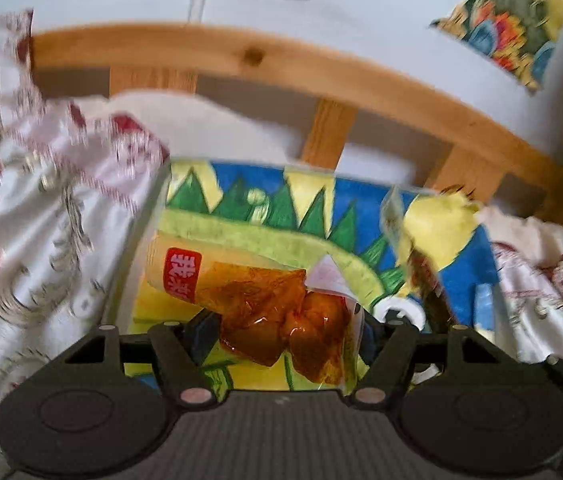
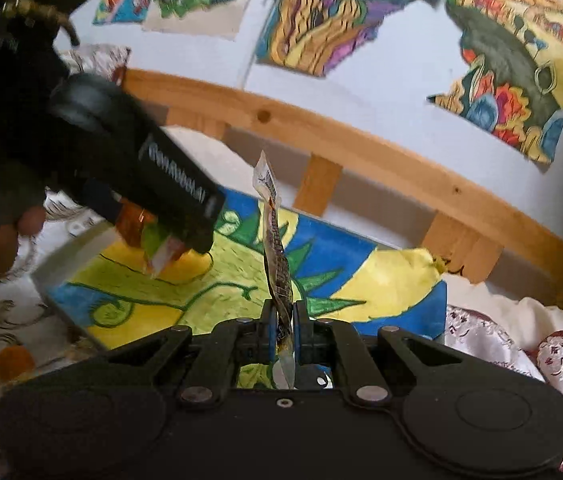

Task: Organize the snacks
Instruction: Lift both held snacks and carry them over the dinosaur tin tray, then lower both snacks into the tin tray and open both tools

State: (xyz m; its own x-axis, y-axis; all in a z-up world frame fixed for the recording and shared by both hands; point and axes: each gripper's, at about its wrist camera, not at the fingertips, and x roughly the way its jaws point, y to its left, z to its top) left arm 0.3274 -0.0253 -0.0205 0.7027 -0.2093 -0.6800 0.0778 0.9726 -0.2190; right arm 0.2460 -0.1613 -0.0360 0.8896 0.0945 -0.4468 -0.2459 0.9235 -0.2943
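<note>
My left gripper (image 1: pixel 287 330) is shut on a clear snack packet (image 1: pixel 265 300) with orange-brown pieces and a red label, held above a colourful painted board (image 1: pixel 241 208). My right gripper (image 2: pixel 284 334) is shut on a thin flat snack packet (image 2: pixel 277 264), seen edge-on and standing upright between the pads. In the right wrist view the left gripper (image 2: pixel 161 248) is at the left, over the board (image 2: pixel 201 288), with its orange packet (image 2: pixel 137 224) showing under it. The right gripper's packet also shows in the left wrist view (image 1: pixel 397 216).
The board lies on a bed with white and red patterned bedding (image 1: pixel 41 200). A wooden headboard rail (image 1: pixel 281 68) runs behind it. Colourful drawings (image 2: pixel 361 12) hang on the white wall. An orange item (image 2: pixel 13 362) lies on the bedding at the lower left.
</note>
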